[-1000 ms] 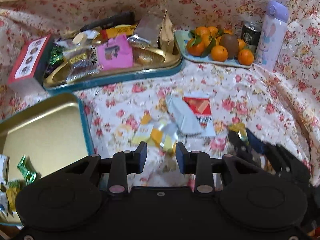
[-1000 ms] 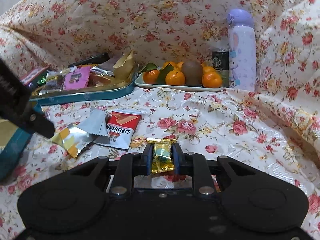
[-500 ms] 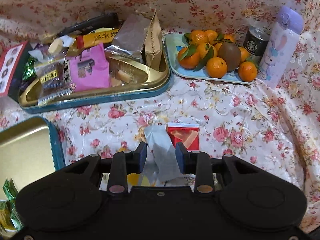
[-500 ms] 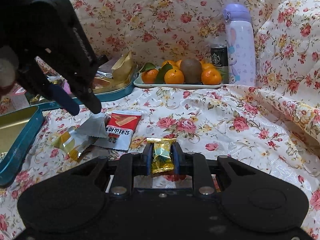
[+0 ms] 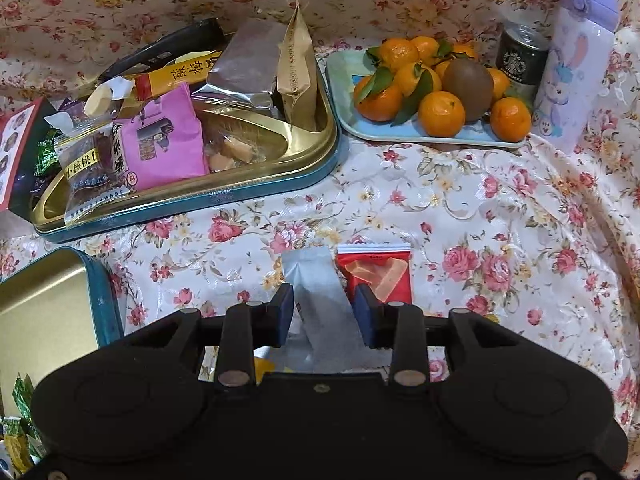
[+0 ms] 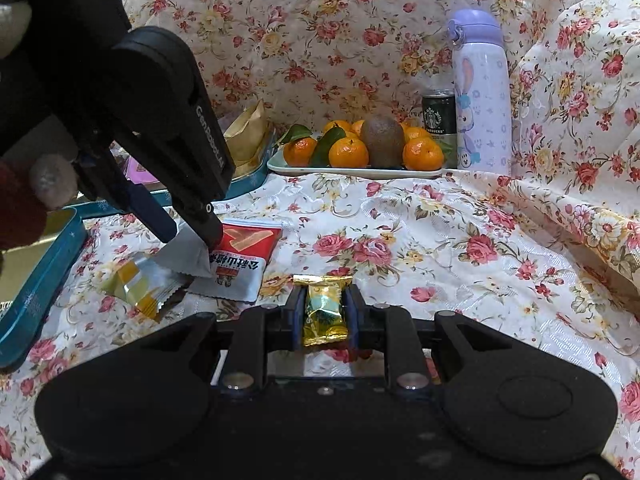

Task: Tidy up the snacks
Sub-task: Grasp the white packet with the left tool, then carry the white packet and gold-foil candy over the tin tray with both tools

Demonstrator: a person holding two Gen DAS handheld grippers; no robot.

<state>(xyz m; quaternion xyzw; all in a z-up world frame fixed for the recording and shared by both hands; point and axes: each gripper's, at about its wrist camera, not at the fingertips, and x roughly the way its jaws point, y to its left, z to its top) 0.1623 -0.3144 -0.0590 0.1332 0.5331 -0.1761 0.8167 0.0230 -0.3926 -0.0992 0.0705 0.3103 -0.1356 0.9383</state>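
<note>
Two handheld grippers work over a floral tablecloth (image 5: 460, 208) scattered with loose snacks. The right gripper (image 6: 322, 312) is clamped on a small gold-wrapped candy (image 6: 322, 310), held just above the cloth with its wrapper ends sticking out past the fingers. The left gripper (image 5: 324, 310) is lowered over a silver packet (image 5: 320, 292), its jaws spread with one finger on either side of the packet and no grip made; from the right camera its fingertips appear to touch or nearly touch the packet's top edge. Just beside the silver packet lies a red-and-white packet (image 6: 240, 264), and a clear wrapper with yellow sweets (image 6: 136, 284) lies near them. Behind, a gold-lined tin tray (image 5: 304, 168) is crowded with snack bags, and a second tin tray (image 5: 100, 300) at the left holds only a few green candies at its near end. A plate of oranges (image 5: 432, 136), a coffee can and a purple bottle stand at the back. The step in hand seems to be picking up loose snacks; next, the left fingers would need to close squarely on the thin, slippery packet, then carry it to a tray.
</note>
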